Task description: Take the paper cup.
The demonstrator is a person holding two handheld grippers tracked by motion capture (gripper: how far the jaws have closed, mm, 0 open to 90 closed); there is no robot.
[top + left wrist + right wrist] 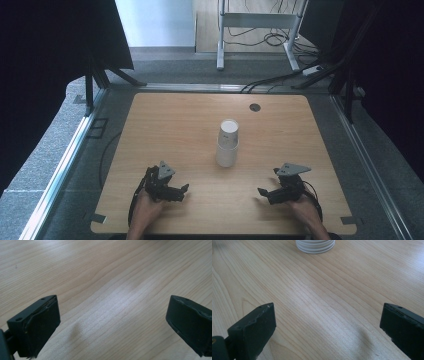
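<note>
A stack of white paper cups (228, 144) stands upside down near the middle of the wooden worktop (165, 125). The left hand-held gripper (181, 191) and the right hand-held gripper (264, 194) rest near the front edge, well apart from the stack on either side. Both have their jaws spread wide with only bare wood between them.

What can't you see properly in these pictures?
- Stack of white paper cups upside down: how many cups, too small in the high view; the right gripper view's top edge cuts it off.
- Small dark round spot on the light wooden table: too small to identify.
</note>
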